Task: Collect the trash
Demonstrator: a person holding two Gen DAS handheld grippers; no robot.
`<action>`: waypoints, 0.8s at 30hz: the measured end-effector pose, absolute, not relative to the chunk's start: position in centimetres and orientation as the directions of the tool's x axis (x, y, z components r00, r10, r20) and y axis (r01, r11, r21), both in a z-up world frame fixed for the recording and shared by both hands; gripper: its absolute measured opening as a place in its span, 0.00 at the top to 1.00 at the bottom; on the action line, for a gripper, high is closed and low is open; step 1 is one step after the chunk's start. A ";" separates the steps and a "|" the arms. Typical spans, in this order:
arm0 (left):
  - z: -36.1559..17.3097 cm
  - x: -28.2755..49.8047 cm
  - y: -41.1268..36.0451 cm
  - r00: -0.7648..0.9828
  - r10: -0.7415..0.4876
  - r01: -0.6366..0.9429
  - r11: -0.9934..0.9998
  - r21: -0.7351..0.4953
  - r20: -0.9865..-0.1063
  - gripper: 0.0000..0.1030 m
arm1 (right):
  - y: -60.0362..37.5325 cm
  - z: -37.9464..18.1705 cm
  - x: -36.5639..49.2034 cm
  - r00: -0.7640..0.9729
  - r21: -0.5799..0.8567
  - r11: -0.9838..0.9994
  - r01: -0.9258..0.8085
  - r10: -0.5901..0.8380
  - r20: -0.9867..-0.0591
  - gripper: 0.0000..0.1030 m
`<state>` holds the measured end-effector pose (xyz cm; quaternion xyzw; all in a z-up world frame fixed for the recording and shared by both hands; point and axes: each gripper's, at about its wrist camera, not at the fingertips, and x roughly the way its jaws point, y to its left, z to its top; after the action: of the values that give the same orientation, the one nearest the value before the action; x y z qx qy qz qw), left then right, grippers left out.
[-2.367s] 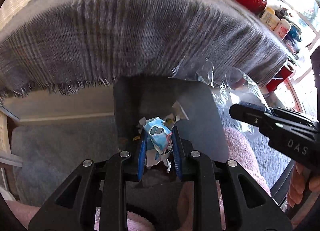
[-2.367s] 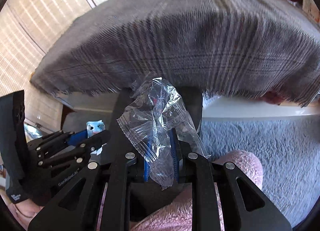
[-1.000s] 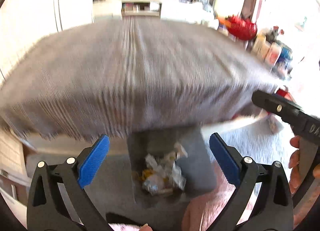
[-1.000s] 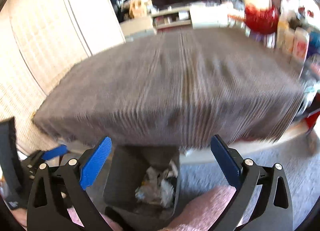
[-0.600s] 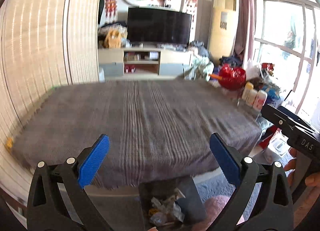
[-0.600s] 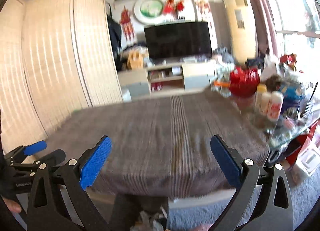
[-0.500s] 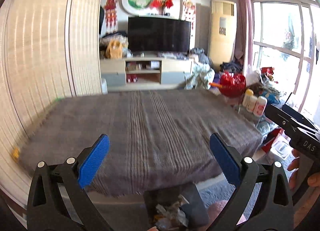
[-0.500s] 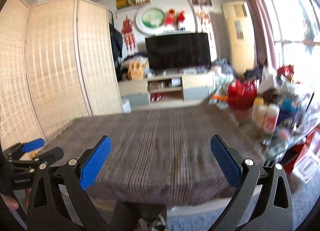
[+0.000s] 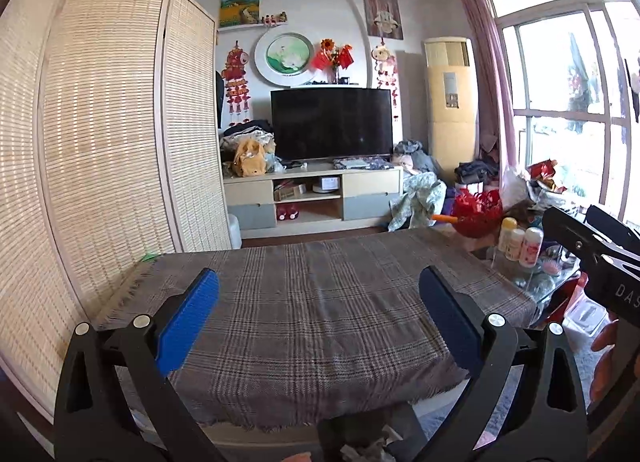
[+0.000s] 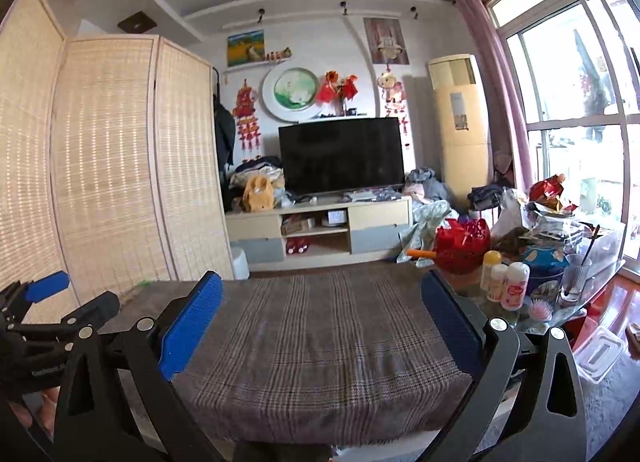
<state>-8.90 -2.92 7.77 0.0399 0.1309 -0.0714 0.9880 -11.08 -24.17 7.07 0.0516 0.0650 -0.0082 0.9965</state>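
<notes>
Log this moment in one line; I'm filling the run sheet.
left tongs: open, empty | right tongs: open, empty | plaid tablecloth: bare | trash bin: below table edge

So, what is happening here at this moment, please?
A person holds a two-finger gripper in each hand above a table covered with a plaid cloth. The left gripper and the right gripper are both wide open and hold nothing. No trash shows on the cloth. At the near edge below, a dark bin with crumpled wrappers inside is partly visible.

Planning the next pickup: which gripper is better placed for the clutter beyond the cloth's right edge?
Right, probably: both are open and empty, but the bottles lie nearer the right gripper than the left gripper.
</notes>
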 end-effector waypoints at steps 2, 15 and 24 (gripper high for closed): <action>7.7 -9.0 -3.0 0.958 -0.128 0.149 0.987 0.061 -0.258 0.08 | -24.0 7.1 -11.6 0.993 0.093 0.995 0.040 -0.030 -0.113 0.03; 7.7 -10.5 -1.1 0.971 -0.153 0.160 0.987 0.021 -0.185 0.08 | -23.2 6.5 -12.6 0.992 0.102 0.990 0.094 -0.085 -0.093 0.03; 6.3 -9.5 -0.7 0.966 -0.149 0.156 0.988 0.016 -0.211 0.08 | -23.0 5.5 -12.2 0.986 0.083 0.988 0.129 -0.119 -0.120 0.03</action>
<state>-9.50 -0.69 6.34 0.0162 0.1053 -0.0769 0.9913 -12.21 -22.99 5.47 0.0454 0.0575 -0.0624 0.9954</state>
